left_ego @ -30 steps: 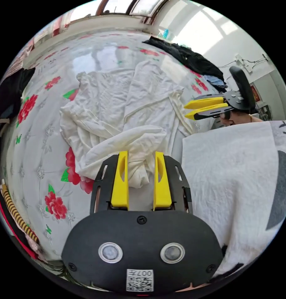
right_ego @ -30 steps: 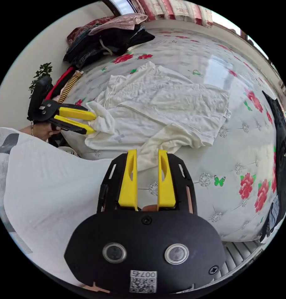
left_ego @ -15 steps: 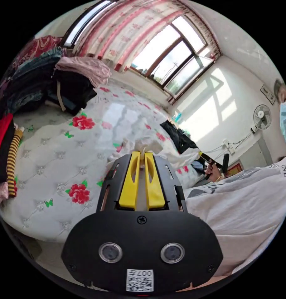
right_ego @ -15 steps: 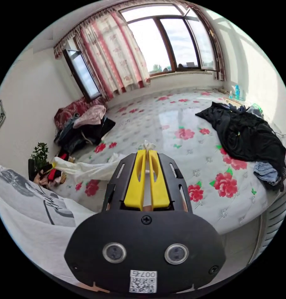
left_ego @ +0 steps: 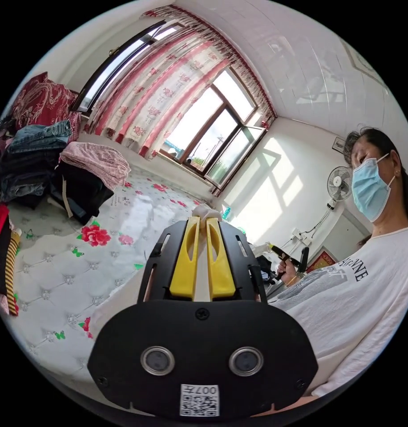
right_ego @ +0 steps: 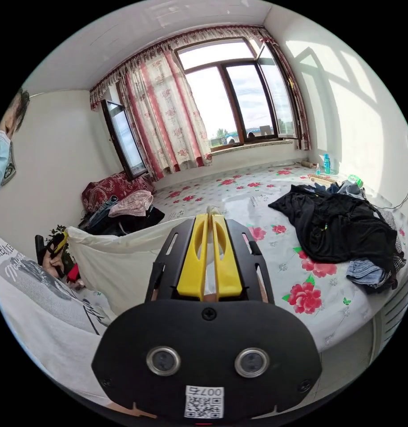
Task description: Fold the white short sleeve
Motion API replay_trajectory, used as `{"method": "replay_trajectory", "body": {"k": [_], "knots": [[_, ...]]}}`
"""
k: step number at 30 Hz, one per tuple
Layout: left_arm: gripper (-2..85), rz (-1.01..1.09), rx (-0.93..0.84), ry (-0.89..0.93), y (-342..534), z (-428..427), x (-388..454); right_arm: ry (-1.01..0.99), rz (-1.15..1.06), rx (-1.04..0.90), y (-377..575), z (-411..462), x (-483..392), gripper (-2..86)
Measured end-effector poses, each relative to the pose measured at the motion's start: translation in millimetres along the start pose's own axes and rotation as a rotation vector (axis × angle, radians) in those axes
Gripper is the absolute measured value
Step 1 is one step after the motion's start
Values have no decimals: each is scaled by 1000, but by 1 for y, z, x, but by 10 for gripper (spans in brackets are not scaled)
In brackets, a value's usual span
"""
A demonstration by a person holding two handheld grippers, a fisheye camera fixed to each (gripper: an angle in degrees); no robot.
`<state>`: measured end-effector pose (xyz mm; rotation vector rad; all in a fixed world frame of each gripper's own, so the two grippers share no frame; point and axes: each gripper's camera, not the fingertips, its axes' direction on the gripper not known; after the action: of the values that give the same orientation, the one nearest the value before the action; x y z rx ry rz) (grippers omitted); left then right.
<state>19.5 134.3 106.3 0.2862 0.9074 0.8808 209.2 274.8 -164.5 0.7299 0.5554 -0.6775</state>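
Soft, creased white short sleeve (right_ego: 119,262) hangs stretched above the glossy floral bed (right_ego: 275,195), a bunched corner clenched in each gripper, left (left_ego: 204,221) and right (right_ego: 211,215), its broad drape visible from the right gripper view

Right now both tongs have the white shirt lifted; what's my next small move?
Probably lower it flat onto the bed: the left tongs and right tongs each pinch the shirt, which hangs stretched between them above it.
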Motion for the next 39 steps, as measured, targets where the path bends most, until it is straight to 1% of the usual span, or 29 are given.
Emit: {"method": "replay_trajectory", "body": {"k": [4,7,8,9,11,12,13,16,17,18,19,21,22,24,25,26,29,30,31,32,34,35,36,37,38,39], "knots": [[2,44,1,-11,-29,13,-4,-48,-25,41,-12,4,7,-1],[15,111,13,-61,-89,55,-21,-47,-100,72,-55,38,7,0],[31,114,9,-129,-116,78,-28,-27,-133,92,-79,57,3,1],[45,101,5,-204,-143,100,-35,9,-110,106,-104,77,2,2],[68,101,19,-310,-174,127,-43,46,-67,135,-138,105,2,6],[89,68,14,-369,-186,141,-51,71,-69,133,-152,125,3,10],[94,49,7,-387,-190,148,-57,81,-66,117,-156,136,5,12],[109,-52,-56,-453,-172,175,-91,64,-24,-49,-140,198,23,20],[109,-78,-121,-463,-152,187,-107,22,-13,-130,-115,223,32,21],[110,-117,-225,-470,-124,199,-125,-7,-3,-225,-82,250,43,22],[110,-137,-286,-468,-109,205,-134,-12,6,-284,-63,263,48,22],[109,-200,-521,-396,-41,225,-150,-21,87,-530,15,308,73,23],[106,-203,-567,-374,-25,229,-149,-35,120,-570,33,314,79,23],[100,-169,-732,-321,29,243,-129,-131,266,-651,88,329,98,23],[100,-146,-772,-315,39,248,-122,-141,296,-673,98,333,100,23],[103,-88,-859,-323,57,260,-109,-141,323,-710,112,341,102,22],[90,27,-1066,-405,90,300,-94,-123,265,-741,124,367,89,18],[67,121,-1010,-501,85,307,-86,-133,225,-779,128,383,82,14],[55,154,-1018,-524,84,313,-85,-139,205,-811,132,393,78,12],[30,194,-1075,-519,78,326,-85,-126,183,-897,139,414,72,9],[5,206,-1184,-378,65,344,-91,-123,155,-892,130,426,67,4],[0,189,-1243,-228,51,352,-95,-161,140,-911,120,436,65,2],[-3,170,-1177,-140,26,350,-97,-221,116,-892,103,440,64,1],[-4,152,-1111,-98,9,347,-99,-254,104,-861,92,440,64,1],[-4,98,-969,1,-26,338,-108,-316,83,-804,66,438,64,1],[-4,36,-840,56,-61,330,-123,-353,58,-761,37,439,66,1]]}}
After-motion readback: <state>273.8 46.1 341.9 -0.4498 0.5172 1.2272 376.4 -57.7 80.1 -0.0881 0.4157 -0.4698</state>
